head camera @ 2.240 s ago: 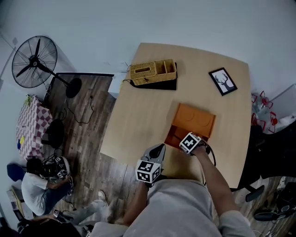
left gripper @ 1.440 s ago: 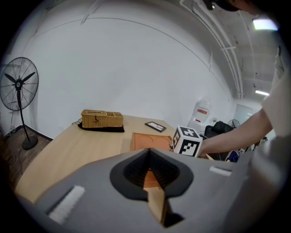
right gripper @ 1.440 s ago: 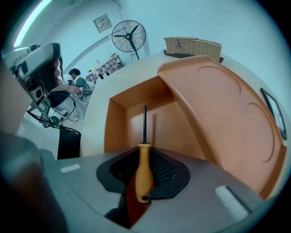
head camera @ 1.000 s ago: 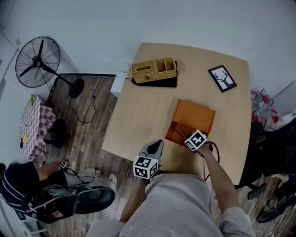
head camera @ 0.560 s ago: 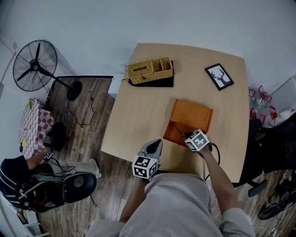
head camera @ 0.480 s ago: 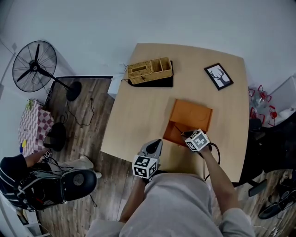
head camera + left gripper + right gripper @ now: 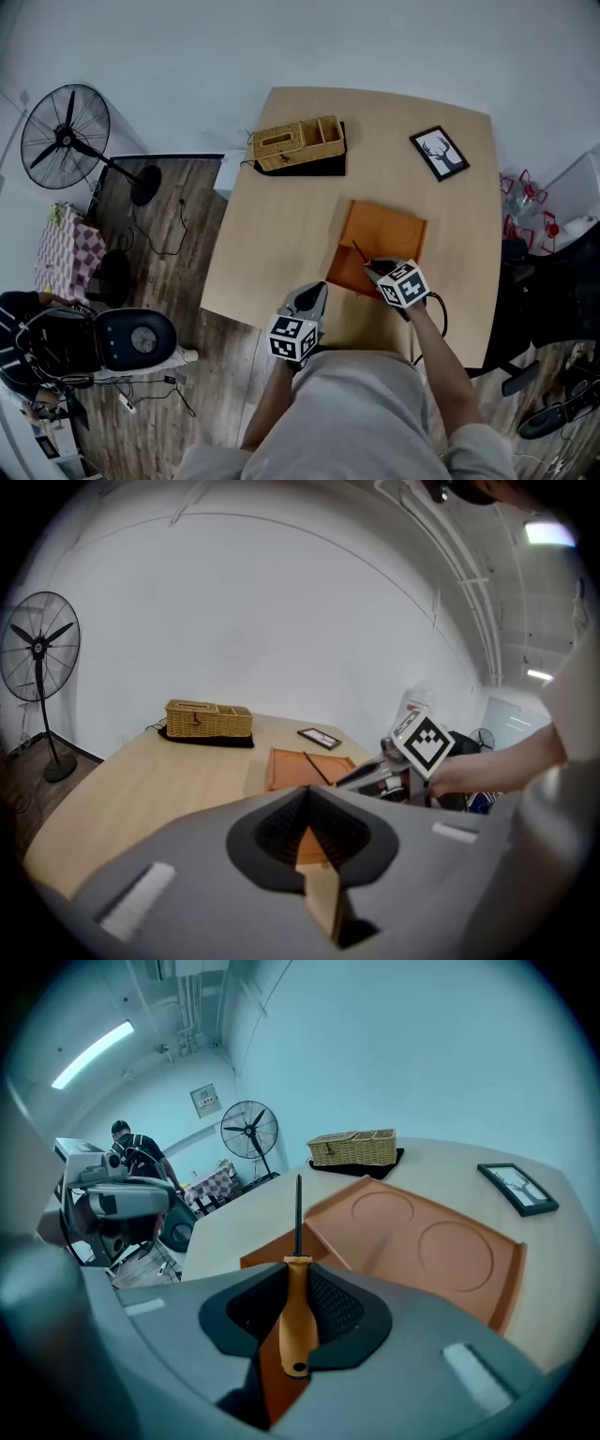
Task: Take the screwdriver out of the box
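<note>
Right gripper, centre frame: pinching screwdriver by its handle, shaft pointing upper left above box.
Left gripper, lower centre: jaws together, empty, angled down.

Readable text: none in any view.
Marker cubes: black-and-white square patterns only, no letters.
Wall sign: far left, too small to read.
Framed picture: deer drawing, no words.
</note>
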Demonstrator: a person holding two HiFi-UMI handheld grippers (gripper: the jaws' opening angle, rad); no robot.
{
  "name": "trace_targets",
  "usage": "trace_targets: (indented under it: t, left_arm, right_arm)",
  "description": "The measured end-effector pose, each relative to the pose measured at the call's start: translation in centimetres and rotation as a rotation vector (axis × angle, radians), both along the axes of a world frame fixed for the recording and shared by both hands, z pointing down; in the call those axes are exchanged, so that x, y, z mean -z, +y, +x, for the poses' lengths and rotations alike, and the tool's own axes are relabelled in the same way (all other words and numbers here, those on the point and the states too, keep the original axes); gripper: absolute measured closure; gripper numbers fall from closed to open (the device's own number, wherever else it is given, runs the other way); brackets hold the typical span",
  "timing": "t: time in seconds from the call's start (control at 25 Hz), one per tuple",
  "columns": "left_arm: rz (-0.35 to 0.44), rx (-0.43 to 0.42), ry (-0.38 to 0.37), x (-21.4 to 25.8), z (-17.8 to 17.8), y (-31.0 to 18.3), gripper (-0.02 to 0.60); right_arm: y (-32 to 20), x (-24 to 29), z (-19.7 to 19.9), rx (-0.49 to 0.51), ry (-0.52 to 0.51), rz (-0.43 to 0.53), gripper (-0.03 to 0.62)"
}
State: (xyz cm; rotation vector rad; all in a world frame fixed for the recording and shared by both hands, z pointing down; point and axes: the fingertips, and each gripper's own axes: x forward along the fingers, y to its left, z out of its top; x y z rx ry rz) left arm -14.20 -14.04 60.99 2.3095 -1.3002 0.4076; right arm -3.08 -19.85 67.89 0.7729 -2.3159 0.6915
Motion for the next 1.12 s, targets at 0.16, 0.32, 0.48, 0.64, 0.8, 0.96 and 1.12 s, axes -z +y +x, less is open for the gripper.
trace_targets:
  t: [0.16,0.32,0.48,0.64,0.8,0.96,1.12]
  left_arm:
    - [-0.001,-0.004,0.001,-0.2,0.4,-0.4,0.528]
    - [-0.004,-0.012,0.003,-0.2,0.7,-0.5,0.528]
    - [0.001,-0.016,0.004,-0.1,0.8,-0.9,0.528]
    - [0.000,-0.011,0.008,-0.3,0.8,-1.1,0.528]
    - [-0.006,-0.014,0.013,-0.5,1.0,-0.9,0.528]
    - [0.001,-0.020,0.020,-0.3,1.3,-1.0,0.528]
    - [-0.001,-0.025,0.025,-0.5,1.5,-0.8,0.528]
  right_arm:
    - [-0.5,1.5,0.3,-0.051,-0.034,0.055,0.523]
    - [-0.4,3.1,0.3,-0.090,-0.083,0.092,0.523]
    - [-0.2,4.4,1.1,-0.149,-0.131,0.153,0.523]
    - [1.0,4.6,1.9,-0.201,-0.165,0.191,0.525]
    - [2.1,5.1,2.6,-0.260,-0.205,0.209,0.523]
    - [2.4,5.7,3.3,-0.312,-0.225,0.245,0.523]
    - [2.5,5.9,3.6,-0.331,-0.238,0.251,0.523]
